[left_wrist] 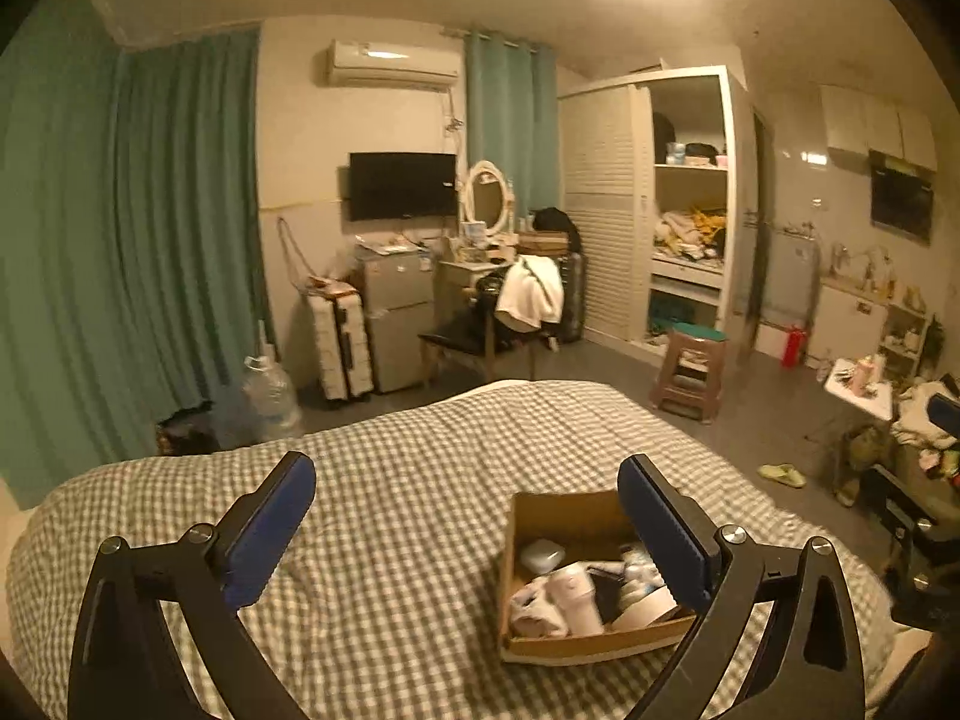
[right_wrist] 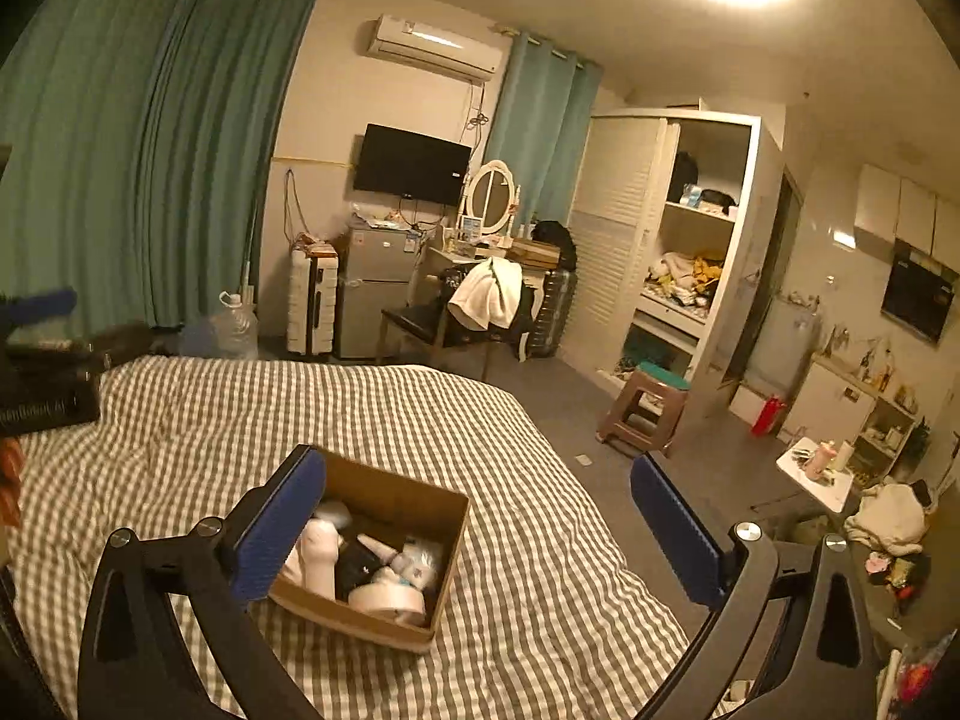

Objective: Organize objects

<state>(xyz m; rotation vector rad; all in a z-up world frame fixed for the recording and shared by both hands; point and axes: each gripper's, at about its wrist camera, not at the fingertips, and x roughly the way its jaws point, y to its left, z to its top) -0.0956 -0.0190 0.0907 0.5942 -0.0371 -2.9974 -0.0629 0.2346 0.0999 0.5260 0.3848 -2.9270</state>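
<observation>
A brown cardboard box (left_wrist: 567, 519) sits on the checked bed cover (left_wrist: 408, 480). It holds several small items: a white bottle (left_wrist: 579, 600), a white case (left_wrist: 542, 555), a roll of white tape (left_wrist: 645, 609) and dark cloth. My left gripper (left_wrist: 467, 531) is open and empty, held above the bed with its right finger over the box's right side. In the right wrist view the box (right_wrist: 396, 507) lies at lower left. My right gripper (right_wrist: 477, 531) is open and empty, its left finger over the box's left edge.
Beyond the bed are a chair with a white towel (left_wrist: 531, 297), a small fridge (left_wrist: 396, 312), a suitcase (left_wrist: 339, 342), a water jug (left_wrist: 270, 396), a plastic stool (left_wrist: 690, 372) and an open wardrobe (left_wrist: 687, 210). Clutter and a small table (right_wrist: 819, 468) stand at right.
</observation>
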